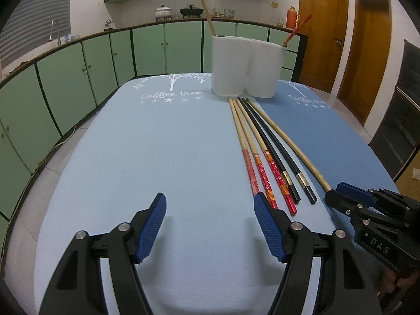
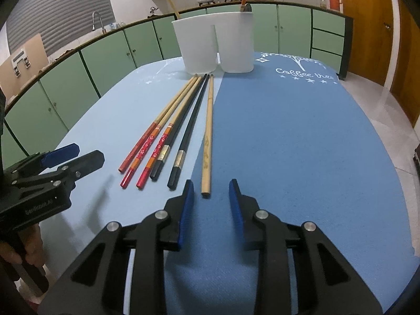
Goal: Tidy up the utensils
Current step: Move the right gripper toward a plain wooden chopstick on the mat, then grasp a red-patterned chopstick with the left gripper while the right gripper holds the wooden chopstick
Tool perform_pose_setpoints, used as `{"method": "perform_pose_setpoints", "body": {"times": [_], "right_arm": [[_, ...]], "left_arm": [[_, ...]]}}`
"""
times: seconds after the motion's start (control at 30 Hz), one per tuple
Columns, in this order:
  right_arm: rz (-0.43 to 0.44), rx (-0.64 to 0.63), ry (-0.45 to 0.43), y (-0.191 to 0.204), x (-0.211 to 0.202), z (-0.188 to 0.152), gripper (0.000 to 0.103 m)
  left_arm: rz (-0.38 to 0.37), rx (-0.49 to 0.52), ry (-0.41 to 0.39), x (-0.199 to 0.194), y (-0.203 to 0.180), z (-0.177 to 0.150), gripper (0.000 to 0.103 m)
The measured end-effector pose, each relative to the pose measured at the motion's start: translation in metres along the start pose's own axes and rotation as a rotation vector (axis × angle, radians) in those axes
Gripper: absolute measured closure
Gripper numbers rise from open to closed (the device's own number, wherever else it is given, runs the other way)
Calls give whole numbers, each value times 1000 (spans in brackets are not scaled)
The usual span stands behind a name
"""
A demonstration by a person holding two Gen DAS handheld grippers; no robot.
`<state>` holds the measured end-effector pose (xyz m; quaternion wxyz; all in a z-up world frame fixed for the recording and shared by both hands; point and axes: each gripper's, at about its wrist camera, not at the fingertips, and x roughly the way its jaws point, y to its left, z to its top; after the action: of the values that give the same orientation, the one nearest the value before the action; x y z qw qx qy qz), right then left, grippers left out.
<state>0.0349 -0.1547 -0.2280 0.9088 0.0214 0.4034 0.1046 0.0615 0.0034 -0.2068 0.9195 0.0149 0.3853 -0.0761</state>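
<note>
Several chopsticks lie side by side on the blue mats: three red-handled ones, two black ones and a plain bamboo one. A white two-compartment holder stands behind them, with a bamboo stick in its left cup and a red chopstick in its right cup. My left gripper is open and empty, just left of the red handles. My right gripper is open, its fingers either side of the bamboo chopstick's near end.
A light blue mat and a darker blue mat cover the table. Green kitchen cabinets run along the far side, with a sink and pots on the counter. Wooden doors stand at the right.
</note>
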Motion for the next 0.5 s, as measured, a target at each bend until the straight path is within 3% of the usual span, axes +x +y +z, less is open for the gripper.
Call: {"method": "perform_pose_setpoints", "body": {"times": [0.27,0.5], "right_arm": [[-19,-24,-4,3,3,0,97],[-27,-2,4,-6,2,3,97]], "left_arm": [[-24,4,17,4,-5,1,35],[-37,18,40,12,-13,1,35]]}}
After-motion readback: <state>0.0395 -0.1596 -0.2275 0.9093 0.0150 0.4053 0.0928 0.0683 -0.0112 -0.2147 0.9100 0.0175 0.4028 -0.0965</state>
